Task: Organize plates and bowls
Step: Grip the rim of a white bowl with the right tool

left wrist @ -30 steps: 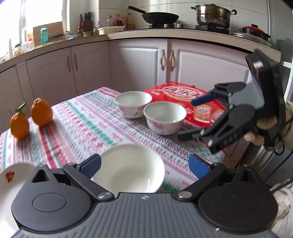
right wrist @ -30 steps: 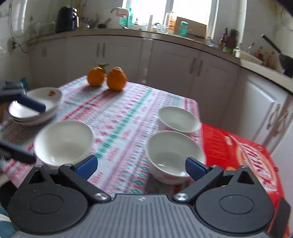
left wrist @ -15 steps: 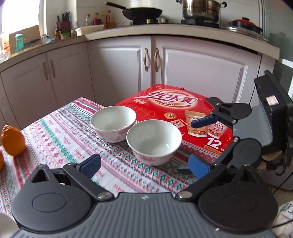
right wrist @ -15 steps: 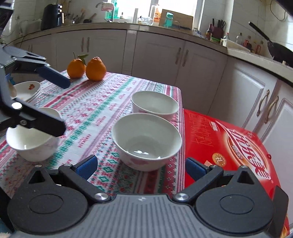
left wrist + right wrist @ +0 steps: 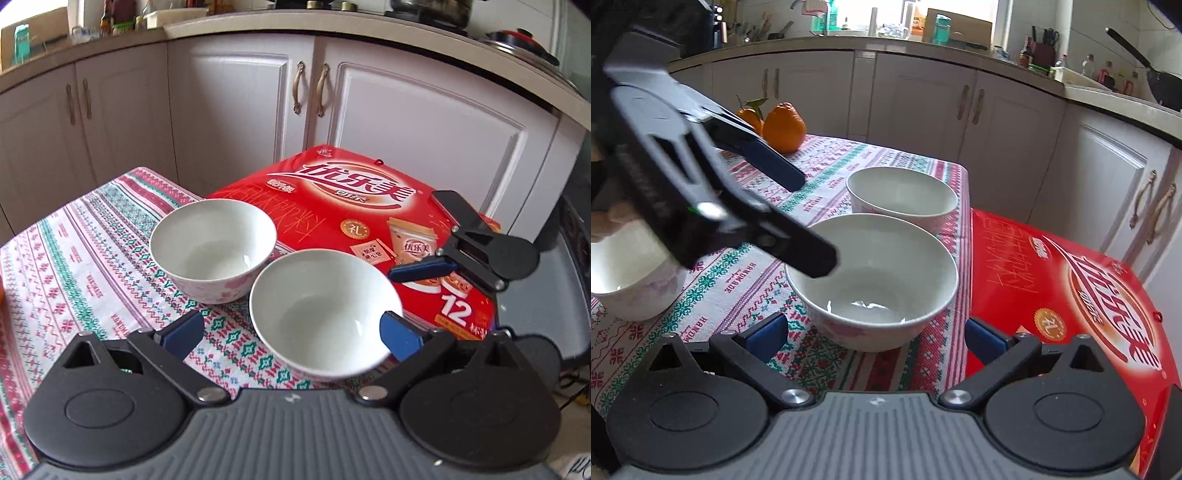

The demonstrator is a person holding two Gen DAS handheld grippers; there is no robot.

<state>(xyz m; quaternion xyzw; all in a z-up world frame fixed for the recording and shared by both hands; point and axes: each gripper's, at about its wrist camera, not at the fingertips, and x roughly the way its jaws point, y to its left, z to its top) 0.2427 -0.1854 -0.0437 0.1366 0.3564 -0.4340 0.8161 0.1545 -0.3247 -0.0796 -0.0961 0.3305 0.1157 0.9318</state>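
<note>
Both grippers are empty with fingers spread apart. The left gripper [image 5: 291, 334] has the near bowl [image 5: 321, 314] between its fingers, the right pad at its rim, whether touching I cannot tell. The far bowl [image 5: 213, 249] stands just beyond the fingertips, to the left, beside the near one. The right gripper [image 5: 875, 338] faces the same near bowl [image 5: 871, 280] from the other side, bowl just ahead of its tips; a third bowl [image 5: 628, 273] sits off its left finger, and the red box [image 5: 1063, 291] off its right.

Progress looks early: three bowls stand singly on the cloth [image 5: 85, 258], none nested; no plate shows now.

Half a second ago the left gripper stood further back with both bowls well ahead; now it has closed in around the near bowl, and the right gripper has also drawn nearer
</note>
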